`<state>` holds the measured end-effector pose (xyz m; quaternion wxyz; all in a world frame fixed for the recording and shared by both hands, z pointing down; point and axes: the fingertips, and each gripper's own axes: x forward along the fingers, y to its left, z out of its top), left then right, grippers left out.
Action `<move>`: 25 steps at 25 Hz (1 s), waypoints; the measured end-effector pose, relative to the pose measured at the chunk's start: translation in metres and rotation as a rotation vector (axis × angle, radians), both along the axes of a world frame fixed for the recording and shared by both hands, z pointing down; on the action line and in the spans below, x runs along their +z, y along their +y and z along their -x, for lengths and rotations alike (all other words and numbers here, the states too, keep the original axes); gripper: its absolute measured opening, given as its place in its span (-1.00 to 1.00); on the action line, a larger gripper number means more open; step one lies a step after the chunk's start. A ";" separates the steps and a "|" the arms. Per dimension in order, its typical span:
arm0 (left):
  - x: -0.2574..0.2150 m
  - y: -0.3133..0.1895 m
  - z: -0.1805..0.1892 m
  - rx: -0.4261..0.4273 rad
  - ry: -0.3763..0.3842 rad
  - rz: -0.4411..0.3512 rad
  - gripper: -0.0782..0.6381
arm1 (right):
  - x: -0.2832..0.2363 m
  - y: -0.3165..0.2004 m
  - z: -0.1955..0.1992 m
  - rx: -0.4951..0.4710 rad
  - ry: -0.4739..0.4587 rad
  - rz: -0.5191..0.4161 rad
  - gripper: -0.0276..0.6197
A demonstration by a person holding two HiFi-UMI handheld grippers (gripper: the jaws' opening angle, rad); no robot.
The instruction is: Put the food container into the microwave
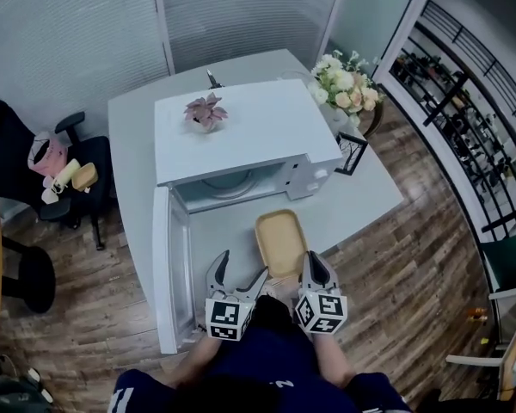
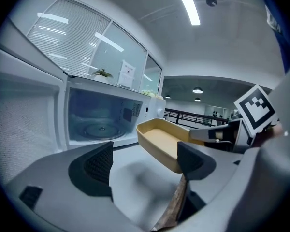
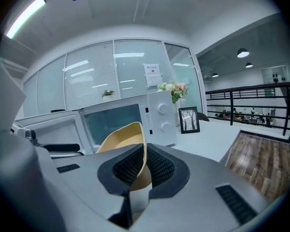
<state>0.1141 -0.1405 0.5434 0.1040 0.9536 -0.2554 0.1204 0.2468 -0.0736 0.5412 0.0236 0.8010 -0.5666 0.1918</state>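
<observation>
Head view overhead; both gripper views toward microwave (image 1: 267,132)

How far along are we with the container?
Done: the microwave door is open and the right gripper is shut on the food container, holding it off the table. The left gripper is open, empty. Remaining: move the container into the cavity and release.

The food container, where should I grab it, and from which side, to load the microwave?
Pinch the food container by the thin wall of its near short end, one jaw inside, one outside, coming from the person's side. It is an open, handleless tray whose far end faces the open microwave. The right tongs hold it so.
</observation>
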 end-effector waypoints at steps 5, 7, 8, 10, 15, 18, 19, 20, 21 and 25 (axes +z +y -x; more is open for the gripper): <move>0.000 -0.020 -0.001 -0.077 -0.004 0.014 0.33 | 0.001 -0.030 -0.005 -0.079 -0.009 0.006 -0.81; 0.000 -0.028 0.000 -0.110 -0.010 0.026 0.33 | 0.001 -0.043 -0.008 -0.112 -0.018 0.006 -0.81; 0.000 -0.033 0.000 -0.126 -0.015 0.026 0.33 | -0.001 -0.051 -0.010 -0.128 -0.022 0.001 -0.81; -0.001 -0.043 0.001 -0.159 -0.024 0.023 0.33 | -0.003 -0.067 -0.013 -0.160 -0.024 -0.007 -0.81; -0.002 -0.060 0.005 -0.227 -0.036 0.020 0.33 | -0.006 -0.104 -0.015 -0.242 -0.024 -0.019 -0.81; -0.001 -0.066 0.008 -0.256 -0.044 0.020 0.33 | -0.005 -0.122 -0.013 -0.280 -0.024 -0.021 -0.81; -0.001 -0.068 0.010 -0.267 -0.046 0.021 0.33 | -0.004 -0.128 -0.011 -0.295 -0.023 -0.018 -0.81; -0.001 -0.070 0.011 -0.277 -0.048 0.022 0.33 | -0.003 -0.134 -0.009 -0.312 -0.023 -0.014 -0.81; -0.001 -0.073 0.012 -0.289 -0.049 0.022 0.33 | -0.002 -0.139 -0.007 -0.331 -0.024 -0.014 -0.81; -0.002 -0.081 0.016 -0.330 -0.046 0.017 0.33 | -0.002 -0.164 0.004 -0.407 -0.015 -0.028 -0.82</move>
